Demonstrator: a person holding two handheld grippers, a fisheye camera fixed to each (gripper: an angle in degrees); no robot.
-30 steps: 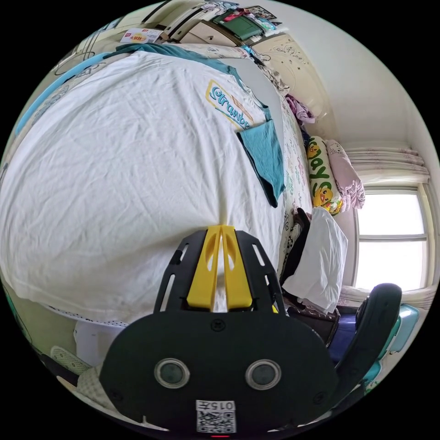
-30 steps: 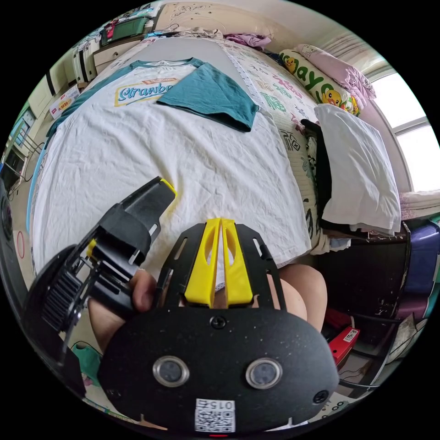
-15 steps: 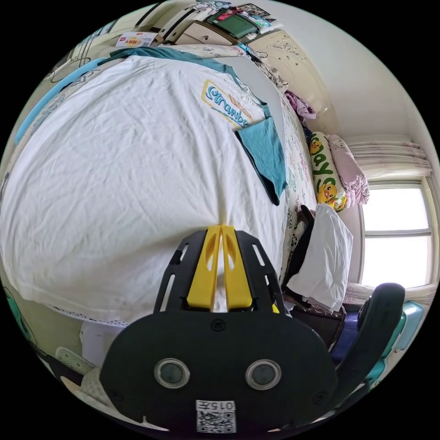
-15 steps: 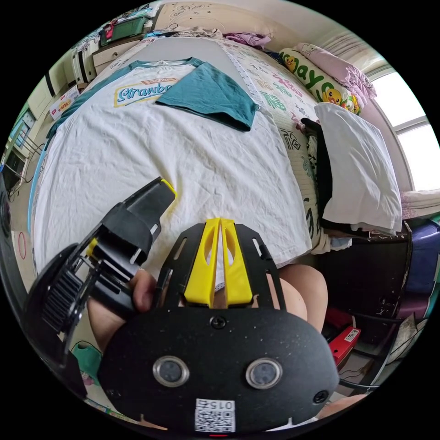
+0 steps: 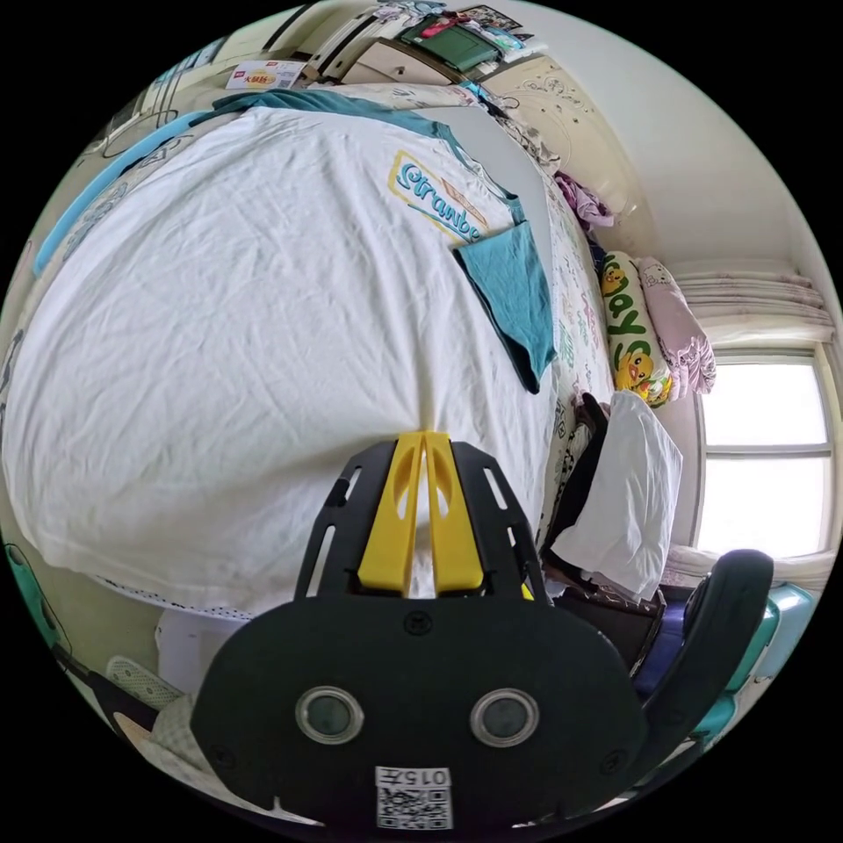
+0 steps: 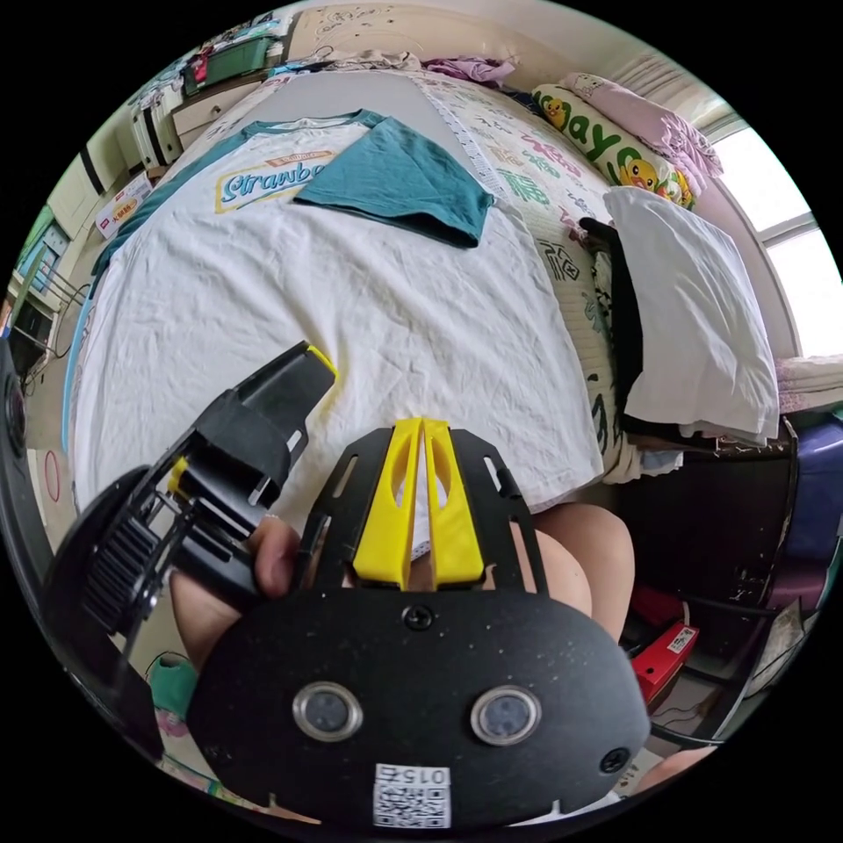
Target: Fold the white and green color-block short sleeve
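The white-and-green shirt [image 5: 263, 290] lies flat on the bed [image 6: 527, 149], both hand-held grippers [image 5: 424, 435] [image 6: 423, 421] apparently pinching its hem at lower centre, with a window [image 5: 764, 457] at right.

Shirt [image 6: 351, 290] hem seemingly drawn slightly nearer, wrinkles shifted

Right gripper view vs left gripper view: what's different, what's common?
Right gripper view: the left gripper seen from outside, the hand holding it, a bare knee, a red box. Left gripper view: a black curved bar, a white mesh item. Both: the shirt, with the left and right gripper each shut on its hem, the folded teal sleeve, the duck pillow.
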